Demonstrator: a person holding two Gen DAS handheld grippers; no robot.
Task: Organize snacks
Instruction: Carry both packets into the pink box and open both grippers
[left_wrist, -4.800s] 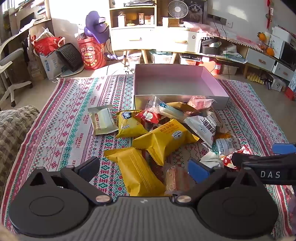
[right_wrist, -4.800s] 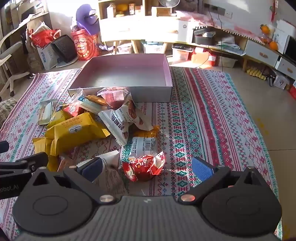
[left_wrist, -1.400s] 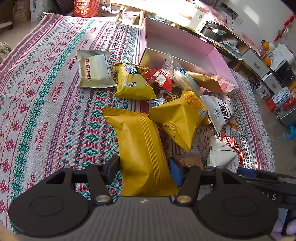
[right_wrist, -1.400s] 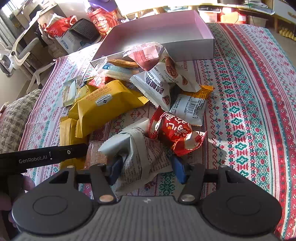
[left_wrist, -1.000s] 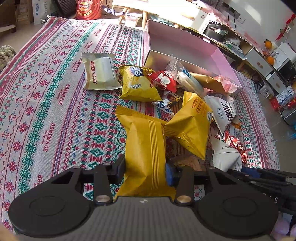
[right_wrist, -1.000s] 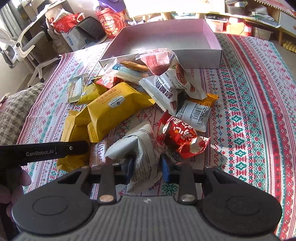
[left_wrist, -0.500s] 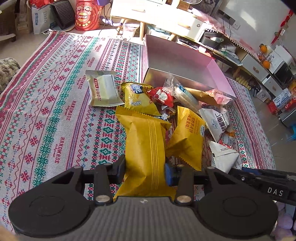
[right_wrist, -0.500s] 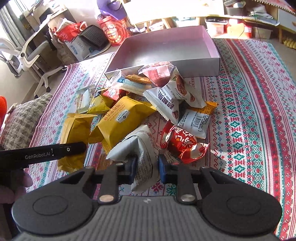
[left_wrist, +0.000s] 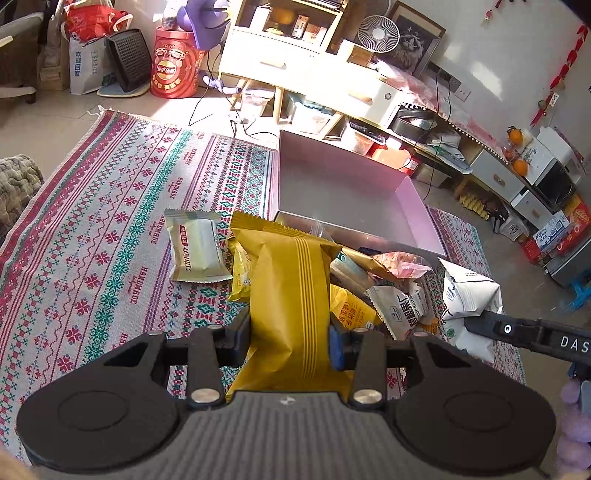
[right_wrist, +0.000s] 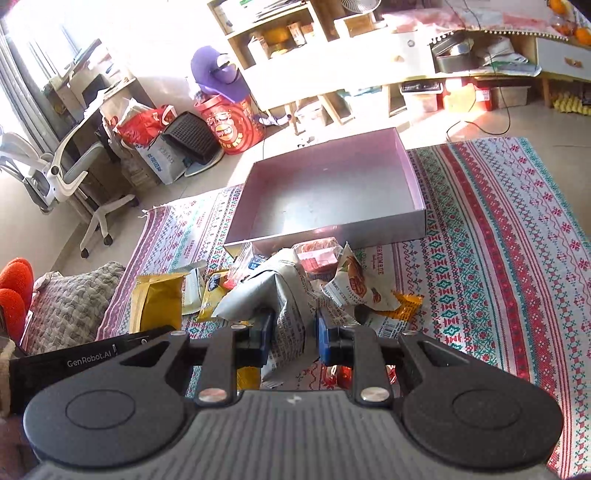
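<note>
My left gripper (left_wrist: 290, 341) is shut on a long yellow snack pack (left_wrist: 291, 295) and holds it up above the rug. My right gripper (right_wrist: 291, 338) is shut on a grey-white snack bag (right_wrist: 280, 295), also lifted; this bag shows in the left wrist view (left_wrist: 471, 295). The yellow pack shows in the right wrist view (right_wrist: 155, 301). The empty pink box (left_wrist: 343, 199) (right_wrist: 332, 192) lies open on the rug beyond the snack pile (left_wrist: 384, 291) (right_wrist: 332, 273).
A patterned rug (left_wrist: 110, 229) covers the floor. A white pack (left_wrist: 197, 245) lies left of the pile. A knitted cushion (right_wrist: 70, 299) sits at the left. Shelves and cabinets (left_wrist: 303, 55), a red tin (left_wrist: 173, 68) and an office chair (right_wrist: 74, 173) stand beyond the rug.
Both grippers closed on their packs about a second ago and have since lifted them off the rug, toward the pink box. The view now looks higher over the pile.
</note>
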